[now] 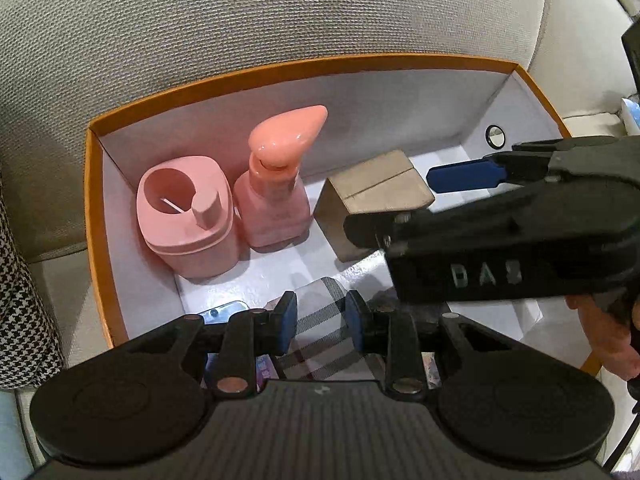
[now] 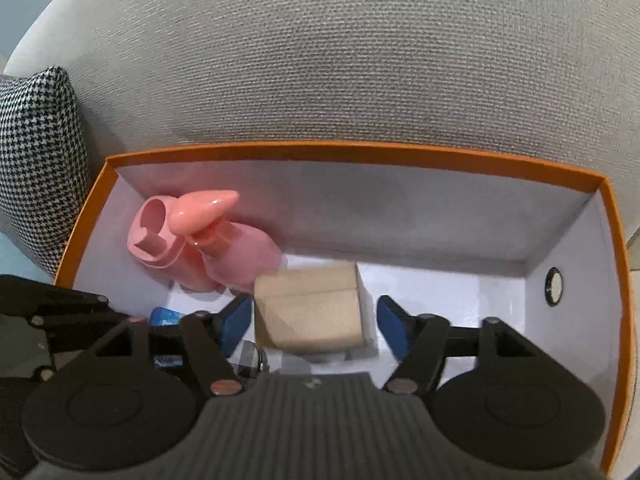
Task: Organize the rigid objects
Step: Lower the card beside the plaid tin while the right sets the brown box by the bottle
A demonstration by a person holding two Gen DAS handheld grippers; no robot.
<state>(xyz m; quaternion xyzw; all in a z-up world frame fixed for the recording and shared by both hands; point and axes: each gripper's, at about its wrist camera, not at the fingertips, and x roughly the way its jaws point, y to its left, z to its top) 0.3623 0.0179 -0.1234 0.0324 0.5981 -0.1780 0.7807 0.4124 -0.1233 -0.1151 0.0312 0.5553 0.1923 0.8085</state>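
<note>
An open orange box [image 1: 96, 216] with a white inside sits on a beige woven sofa [image 1: 240, 20], its far wall against the backrest; a black-and-white houndstooth cushion [image 2: 36, 152] lies just beside the box's left end. In the far-left corner of the box a pink jar [image 1: 186, 216] with a round opening in its top stands upright, and a pink pump bottle [image 1: 276, 196] stands upright just to its right, the two touching or nearly so, its spout pointing right. A tan block [image 1: 376, 200] with a thin slit across its top rests on the box floor right of the bottle, close to it but apart in the left wrist view. A small round metal-ringed eyelet [image 2: 554, 286] is set in the right end wall. The left gripper [image 1: 320, 320] points steeply down into the near part of the box, its blue pads narrow and pressed on either side of a plaid-patterned cylinder [image 1: 316, 320], which it holds; beneath it lie a bluish item [image 1: 224, 312] and some colourful packaging too hidden to identify. The right gripper [image 2: 312, 320] hangs over the tan block with its jaws wide; in its own view the block lies between the blue fingers [image 2: 394, 332], the left pad close to the block's edge and the right one clearly apart from it, so nothing is gripped. In the left wrist view that gripper reaches in from the right, with part of a person's hand [image 1: 608, 336] on its handle.
</note>
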